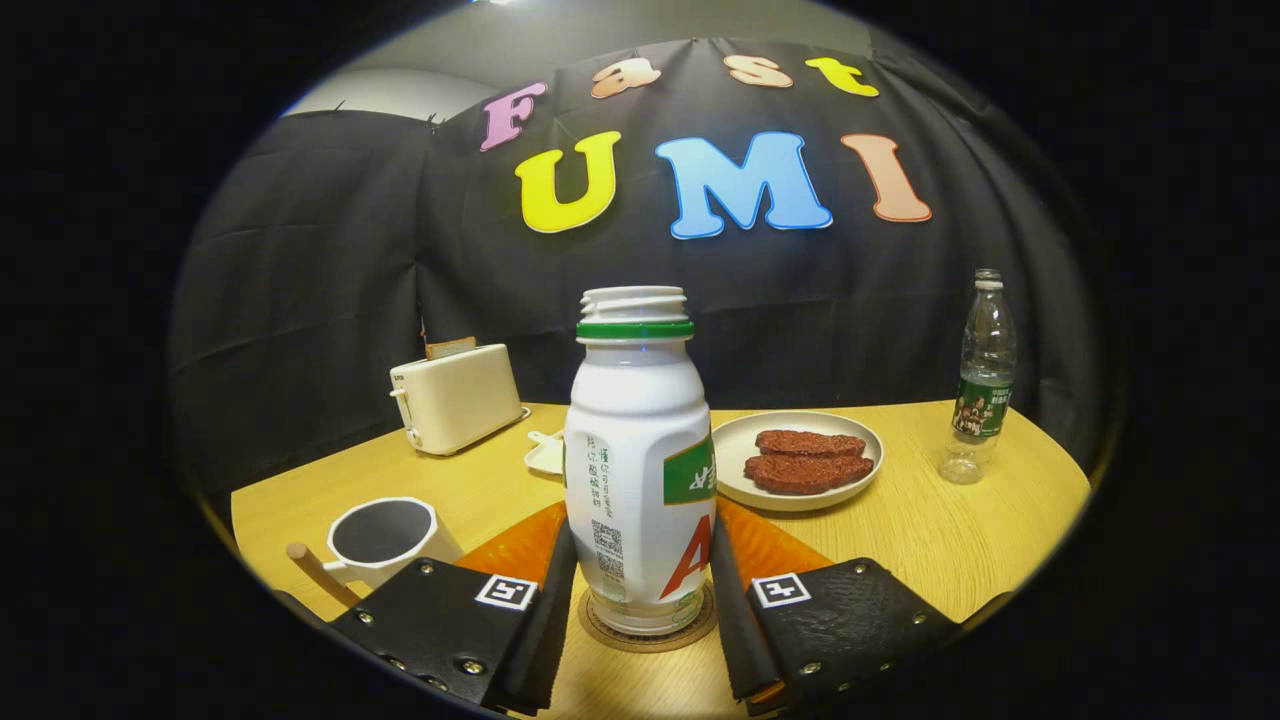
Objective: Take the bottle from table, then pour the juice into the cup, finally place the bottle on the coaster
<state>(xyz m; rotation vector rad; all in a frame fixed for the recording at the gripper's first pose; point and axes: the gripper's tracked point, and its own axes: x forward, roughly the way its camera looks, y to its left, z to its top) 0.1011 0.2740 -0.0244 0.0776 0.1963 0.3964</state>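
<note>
A white juice bottle [638, 450] with a green neck ring and no cap stands upright on a round cork coaster [600, 632]. The coaster lies on an orange mat [515, 548]. My gripper [642, 530] holds the bottle low on its body, with one finger [556, 590] against its left side and the other against its right. The white cup [385, 535] with a wooden handle stands to the left of the fingers, a little ahead of them.
On the round wooden table [930, 530], a white toaster [455, 395] stands at the back left with a small white dish [547, 452] beside it. Behind the bottle to the right is a plate [800, 455] with brown pieces. A clear water bottle [983, 380] stands far right.
</note>
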